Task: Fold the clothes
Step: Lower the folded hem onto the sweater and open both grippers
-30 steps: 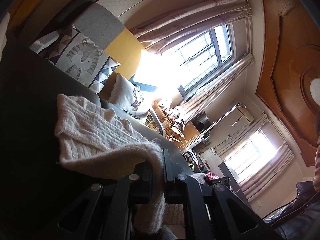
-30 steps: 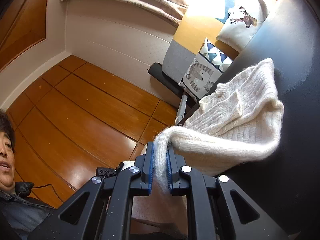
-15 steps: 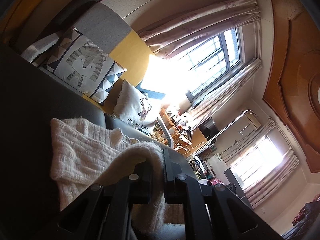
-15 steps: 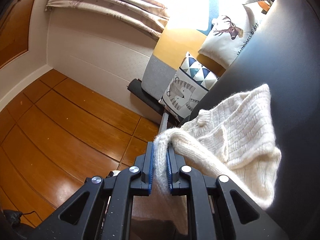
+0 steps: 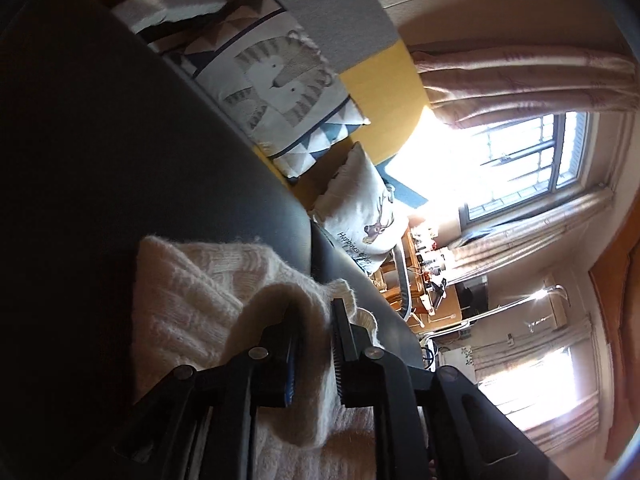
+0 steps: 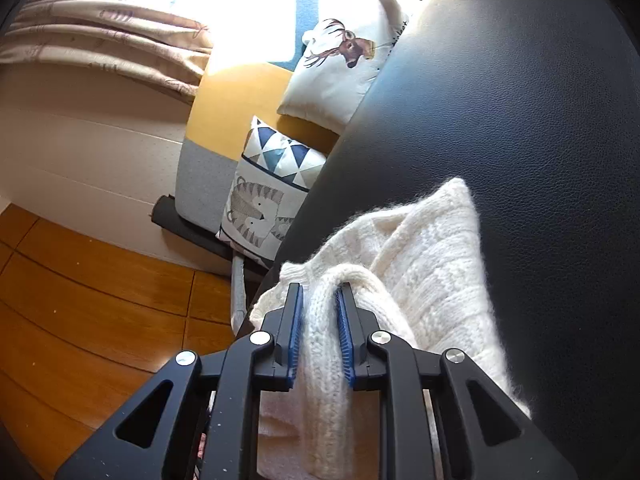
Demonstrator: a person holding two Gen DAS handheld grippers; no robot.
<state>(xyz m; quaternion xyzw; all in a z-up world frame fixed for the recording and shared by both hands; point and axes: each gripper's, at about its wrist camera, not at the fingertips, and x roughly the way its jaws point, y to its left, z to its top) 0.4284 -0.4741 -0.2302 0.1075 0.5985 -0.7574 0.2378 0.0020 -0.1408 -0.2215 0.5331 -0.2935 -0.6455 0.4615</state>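
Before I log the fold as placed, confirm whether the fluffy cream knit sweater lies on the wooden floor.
No: the cream knit sweater rests on the black leather surface, with the wooden floor beside it.

Count of things on view
One white sweater [image 6: 432,256], two cushions [image 6: 264,208] [image 6: 340,56], two tongs [image 5: 312,320] [image 6: 318,304], one black worktop [image 6: 520,100].

A wide stretch of bare black leather surface [image 6: 520,120] lay open beyond the cream knitted sweater [image 6: 436,248], which sat at the surface's near edge and was the only thing on it. Along the far edge, a tiger-print cushion [image 6: 260,208] and a deer-print cushion [image 6: 340,48] closed off the way. Past the near corner, the wooden floor [image 6: 80,300] lay open.
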